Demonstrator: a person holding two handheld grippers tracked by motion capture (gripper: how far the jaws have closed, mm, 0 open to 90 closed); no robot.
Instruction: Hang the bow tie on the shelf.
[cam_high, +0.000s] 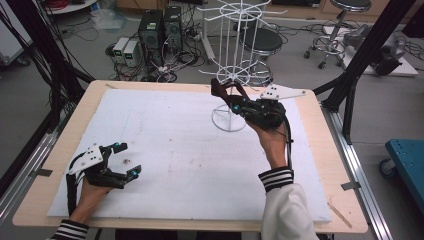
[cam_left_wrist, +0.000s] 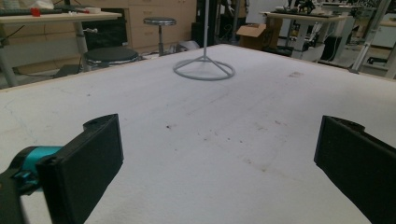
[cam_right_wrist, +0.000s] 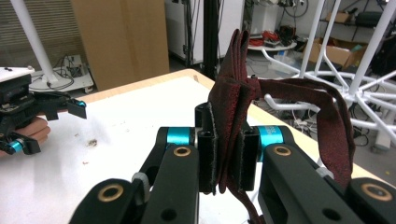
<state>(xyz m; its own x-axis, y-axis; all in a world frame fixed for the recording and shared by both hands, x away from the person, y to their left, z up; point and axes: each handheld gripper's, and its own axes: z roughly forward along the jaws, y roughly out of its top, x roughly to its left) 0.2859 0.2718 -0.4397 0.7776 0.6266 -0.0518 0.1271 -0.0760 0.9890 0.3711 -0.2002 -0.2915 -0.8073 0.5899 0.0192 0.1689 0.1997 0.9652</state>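
Right claw (cam_high: 224, 96) is clamped tight on a dark red, folded fabric strap (cam_right_wrist: 232, 100). In the right gripper view the folded layers are pinched between the two black jaws, and a loop of the strap (cam_right_wrist: 337, 122) trails off to one side. In the high view the strap is held up off the worktop (cam_high: 165, 140), just beside the lower ring of the white wire rotating display rack (cam_high: 239, 50). The rack's round base (cam_high: 228, 120) is planted on the white foam sheet at the worktop's far side.

Left claw (cam_high: 122, 159) is parked low at the near left of the worktop, jaws spread wide with nothing between them. In the left gripper view bare white surface is seen between the pads, and the rack base (cam_left_wrist: 204, 69) sits well ahead.

Step judged: strap already picked and carried to the rack; hanging is in hand, not yet done. No contact between strap and any prong can be confirmed from these views.

Next move calls for:
- the loop to be opened or oriented so a wire prong (cam_right_wrist: 285, 105) can be threaded through it
- the right claw to be advanced toward a prong tip, then lowered so the loop is seated
- the grip to be released only once the strap's weight is taken by the prong
- the rack possibly to be steadied by the left claw, as it looks light and free to spin
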